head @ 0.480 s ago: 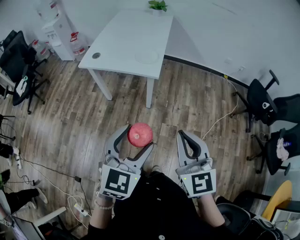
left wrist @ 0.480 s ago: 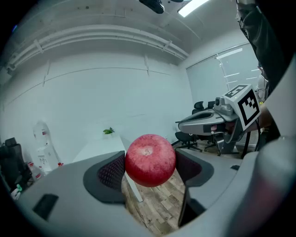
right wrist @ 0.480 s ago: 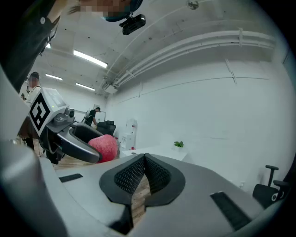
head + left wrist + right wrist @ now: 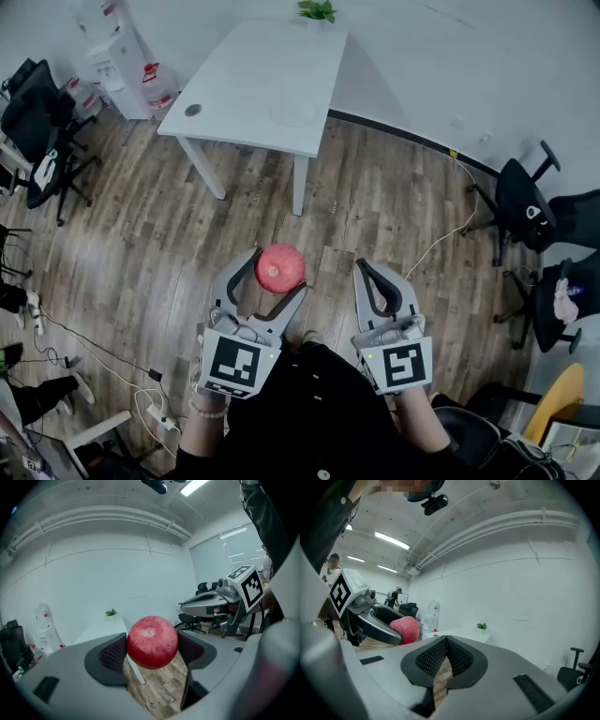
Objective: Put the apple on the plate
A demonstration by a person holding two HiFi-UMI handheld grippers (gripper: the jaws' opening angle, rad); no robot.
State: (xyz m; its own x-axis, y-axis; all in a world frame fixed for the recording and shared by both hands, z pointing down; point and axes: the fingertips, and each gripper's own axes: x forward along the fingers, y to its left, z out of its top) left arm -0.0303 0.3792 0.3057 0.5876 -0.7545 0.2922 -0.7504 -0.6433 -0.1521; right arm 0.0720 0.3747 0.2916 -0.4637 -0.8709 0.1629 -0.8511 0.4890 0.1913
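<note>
Only the head view lets us see the plate [image 4: 294, 113], a pale disc on the white table [image 4: 244, 66] at the top of the frame. It also shows the wood floor [image 4: 141, 244] lying between the table and us. In the left gripper view the table appears just as a sliver behind the fruit, and we cannot make out a plate there. That view gives what the head view lacks: the apple [image 4: 152, 642] up close, stem dimple facing the camera, with a dark ribbed pad against each flank. The right gripper view adds a side look at the apple, showing it sitting in the other tool's jaws, and a person [image 4: 398, 594] standing far back by some chairs.

The left gripper [image 4: 278, 274] has its jaws spread wide and pinches the apple between them, holding it in the air over the floor. The apple is well apart from the table and the plate. The right gripper [image 4: 446, 641] has its jaws pressed together with nothing in them, and it sits just beside the left one.

We count one apple, one plate, one table, two grippers and one small green plant [image 4: 316, 10] at the table's far edge.
</note>
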